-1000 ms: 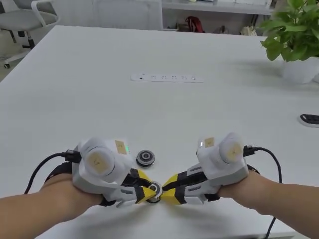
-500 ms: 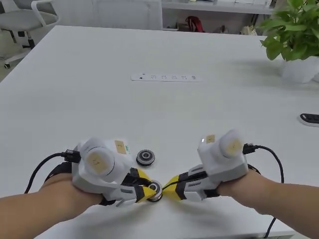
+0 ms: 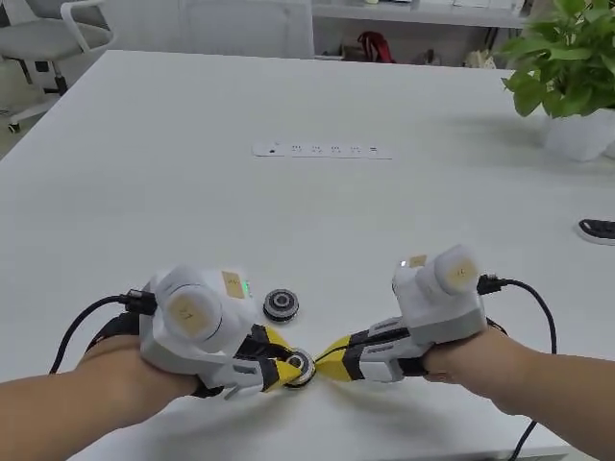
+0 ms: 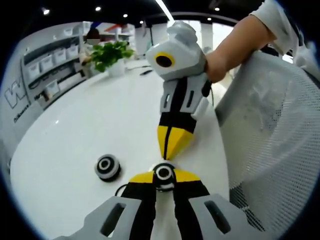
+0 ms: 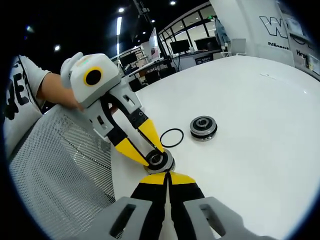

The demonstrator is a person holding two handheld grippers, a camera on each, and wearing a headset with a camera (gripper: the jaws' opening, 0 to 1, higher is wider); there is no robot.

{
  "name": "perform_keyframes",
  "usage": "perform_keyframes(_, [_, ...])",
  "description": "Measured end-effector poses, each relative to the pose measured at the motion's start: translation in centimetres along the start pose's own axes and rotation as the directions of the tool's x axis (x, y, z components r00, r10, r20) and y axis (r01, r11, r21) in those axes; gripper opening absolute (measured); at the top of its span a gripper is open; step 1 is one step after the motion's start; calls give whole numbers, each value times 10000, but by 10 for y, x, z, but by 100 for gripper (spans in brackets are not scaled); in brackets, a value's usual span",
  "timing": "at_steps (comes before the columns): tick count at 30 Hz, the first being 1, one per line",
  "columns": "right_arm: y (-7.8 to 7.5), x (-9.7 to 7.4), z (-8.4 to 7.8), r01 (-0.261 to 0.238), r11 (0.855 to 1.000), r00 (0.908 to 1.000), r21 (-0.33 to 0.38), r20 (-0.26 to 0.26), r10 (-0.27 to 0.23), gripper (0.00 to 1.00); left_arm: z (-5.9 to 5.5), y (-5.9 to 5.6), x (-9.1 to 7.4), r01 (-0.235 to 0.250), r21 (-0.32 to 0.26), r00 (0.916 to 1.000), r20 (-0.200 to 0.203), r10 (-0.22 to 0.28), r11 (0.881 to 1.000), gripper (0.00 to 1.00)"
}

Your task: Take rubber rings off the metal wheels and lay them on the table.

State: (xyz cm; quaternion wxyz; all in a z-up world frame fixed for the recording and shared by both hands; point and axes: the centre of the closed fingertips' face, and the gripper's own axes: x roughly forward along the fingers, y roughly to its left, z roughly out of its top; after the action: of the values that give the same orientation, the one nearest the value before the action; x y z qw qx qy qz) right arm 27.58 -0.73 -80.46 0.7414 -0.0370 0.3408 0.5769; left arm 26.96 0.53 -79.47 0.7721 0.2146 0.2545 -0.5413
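While left claw [image 4: 163, 179] clamps round metal wheel [image 5: 159, 160], right claw [image 5: 168, 176] pinched shut at rim.

White table [image 3: 288, 96]: wheel [image 3: 281, 304], ring [image 5: 171, 137], power strip [image 3: 322, 150]

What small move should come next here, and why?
Probably draw the right claw away, peeling rubber off: its shut tips meet the rim of the wheel the left claw clamps. One ring already lies on the table.

gripped wheel [image 5: 159, 161], flat wheel [image 5: 203, 127], loose ring [image 5: 171, 137]
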Motion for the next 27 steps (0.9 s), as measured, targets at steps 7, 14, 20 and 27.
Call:
perform_keyframes(7, [0, -1, 6, -83, 9985, 9994, 547, 354, 63, 0, 0, 0, 0, -20, -5, 10000, -13, 20, 10000, 12])
perform_keyframes(14, [3, 0, 9, -209, 9952, 9983, 952, 570, 155, 0, 0, 1, 0, -50, -9, 10000, -64, 50, 10000, 12])
perform_keyframes(20, [5, 0, 9, -289, 9924, 9981, 1200, 574, 222, 0, 0, 1, 0, -79, 3, 9999, -106, 79, 10000, 12])
perform_keyframes(27, [9, 1, 10, -446, 9902, 9977, 1326, 558, 375, 0, 0, 0, 0, -51, -2, 9999, -105, 51, 10000, 12])
